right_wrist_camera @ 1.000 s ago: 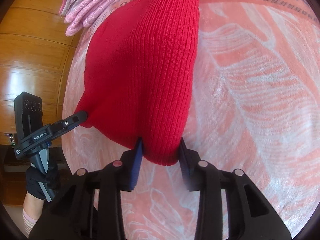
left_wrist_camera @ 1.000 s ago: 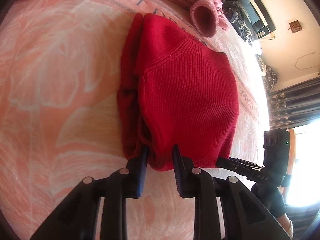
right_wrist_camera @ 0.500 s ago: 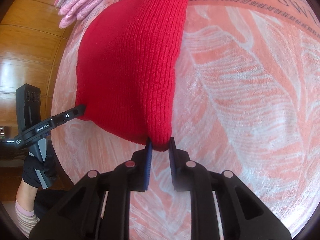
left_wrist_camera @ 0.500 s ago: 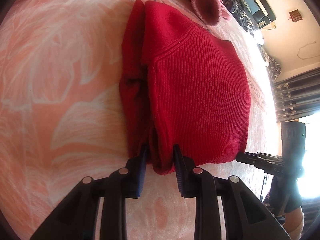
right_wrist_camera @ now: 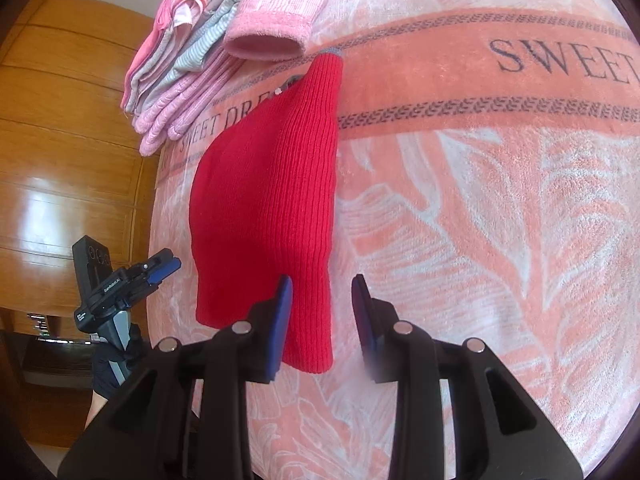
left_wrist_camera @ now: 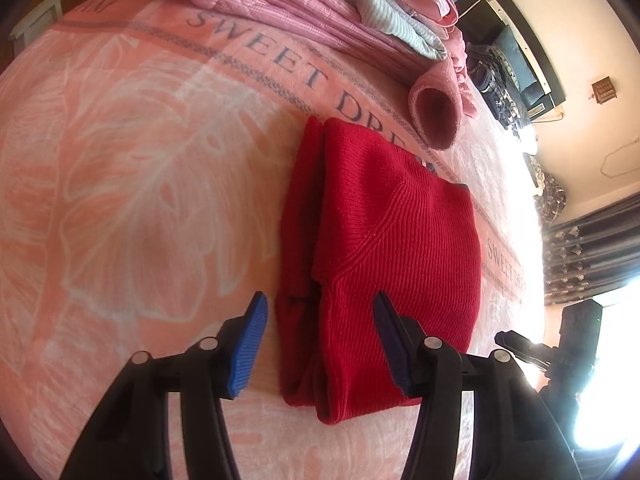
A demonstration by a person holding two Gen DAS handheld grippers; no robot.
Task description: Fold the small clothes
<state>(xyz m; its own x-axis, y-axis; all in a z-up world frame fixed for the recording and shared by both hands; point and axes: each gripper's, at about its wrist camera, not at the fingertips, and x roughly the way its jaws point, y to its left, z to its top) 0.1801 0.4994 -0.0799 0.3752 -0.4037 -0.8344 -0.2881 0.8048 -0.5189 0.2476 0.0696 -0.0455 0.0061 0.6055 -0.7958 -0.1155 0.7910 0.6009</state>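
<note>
Both grippers have let go and backed away since half a second ago, when each was pinched on the near hem of the red sweater (left_wrist_camera: pixel 384 248). Now the left gripper (left_wrist_camera: pixel 320 344) shows its 2 blue-padded fingers (left_wrist_camera: pixel 248 338) spread wide, one on each side of the sweater's near-left corner and no longer clamped on it, though whether they brush the cloth cannot be told. From the other camera, the right gripper (right_wrist_camera: pixel 322 320) is spread too, less widely, with the sweater's near-right corner lying in the gap between its jaws. Nothing is gripped on either side!

Just beyond the fingers, the red sweater lies folded on the pink blanket (left_wrist_camera: pixel 132 168), ribbed body on top and a folded-under layer showing along its left edge. It sits flat, its long side running away from both cameras. Each view also catches the opposite gripper off to the side, held by a dark-gloved hand (right_wrist_camera: pixel 110 364) beyond the bed's edge.

Further back, a blanket band reading "SWEET" runs across behind the sweater. A pink sleeve cuff (left_wrist_camera: pixel 434 114) lies just past the sweater's far end, and behind it sits a stack of folded pink and striped clothes (left_wrist_camera: pixel 320 4). Wooden panels (right_wrist_camera: pixel 60 128) stand at the far left of the right view.
</note>
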